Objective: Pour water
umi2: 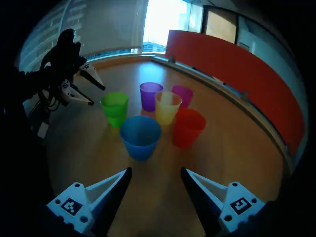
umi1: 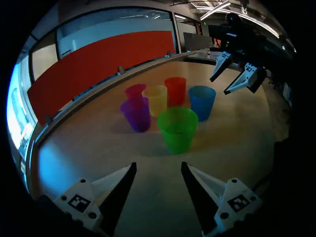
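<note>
Green cup [umi1: 177,128] sits nearest ahead of left gripper [umi1: 158,164], blue cup [umi2: 140,136] nearest ahead of right gripper [umi2: 156,168]; both sets of jaws released, nothing btwn them.
Left gripper view: green cup straight ahead, a bit right of jaw centre; purple cup [umi1: 137,114] ahead-left, yellow cup [umi1: 155,98] behind green, magenta cup [umi1: 135,91] behind purple, red cup [umi1: 175,89] furthest back, blue ahead-right. All upright, close together on wooden table [umi1: 98,158]; can't tell if any holds water. Right gripper view: red ahead-right of jaws, green ahead-left, left gripper far ahead-left above table, jaws apart. Red partition panel [umi1: 98,63] runs along table's far edge; bright window [umi2: 164,19] beyond.
</note>
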`<control>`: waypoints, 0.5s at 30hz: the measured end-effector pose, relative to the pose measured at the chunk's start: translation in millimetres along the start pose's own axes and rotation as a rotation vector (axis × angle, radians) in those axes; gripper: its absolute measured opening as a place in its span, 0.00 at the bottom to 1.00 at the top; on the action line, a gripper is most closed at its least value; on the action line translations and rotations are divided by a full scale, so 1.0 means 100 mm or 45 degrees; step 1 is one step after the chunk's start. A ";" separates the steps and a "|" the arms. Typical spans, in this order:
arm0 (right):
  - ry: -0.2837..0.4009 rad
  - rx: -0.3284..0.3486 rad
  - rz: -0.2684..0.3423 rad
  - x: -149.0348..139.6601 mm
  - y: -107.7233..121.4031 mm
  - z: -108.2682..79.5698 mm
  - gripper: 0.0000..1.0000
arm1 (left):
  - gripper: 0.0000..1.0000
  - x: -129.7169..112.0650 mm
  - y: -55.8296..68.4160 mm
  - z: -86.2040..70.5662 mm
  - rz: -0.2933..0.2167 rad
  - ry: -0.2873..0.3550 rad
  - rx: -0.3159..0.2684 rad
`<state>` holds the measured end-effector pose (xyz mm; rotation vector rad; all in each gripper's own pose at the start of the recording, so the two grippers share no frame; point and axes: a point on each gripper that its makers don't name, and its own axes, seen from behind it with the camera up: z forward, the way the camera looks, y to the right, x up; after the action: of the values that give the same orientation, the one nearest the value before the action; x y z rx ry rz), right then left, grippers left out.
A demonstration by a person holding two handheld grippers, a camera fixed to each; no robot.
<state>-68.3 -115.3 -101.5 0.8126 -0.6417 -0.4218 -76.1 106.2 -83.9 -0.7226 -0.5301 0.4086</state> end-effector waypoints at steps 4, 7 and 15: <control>0.036 -0.074 0.053 0.00 0.11 -0.09 0.95 | 0.83 0.03 -0.14 -0.08 -0.045 0.040 0.092; 0.066 -0.127 0.093 0.01 0.19 -0.16 0.95 | 0.83 0.07 -0.23 -0.14 -0.080 0.075 0.153; 0.164 -0.260 0.159 0.09 0.35 -0.32 0.95 | 0.83 0.19 -0.43 -0.27 -0.159 0.181 0.303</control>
<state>-36.3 -81.5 -87.6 0.5966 -0.5169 -0.3130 -37.4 72.8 -64.0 -0.4828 -0.3821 0.2952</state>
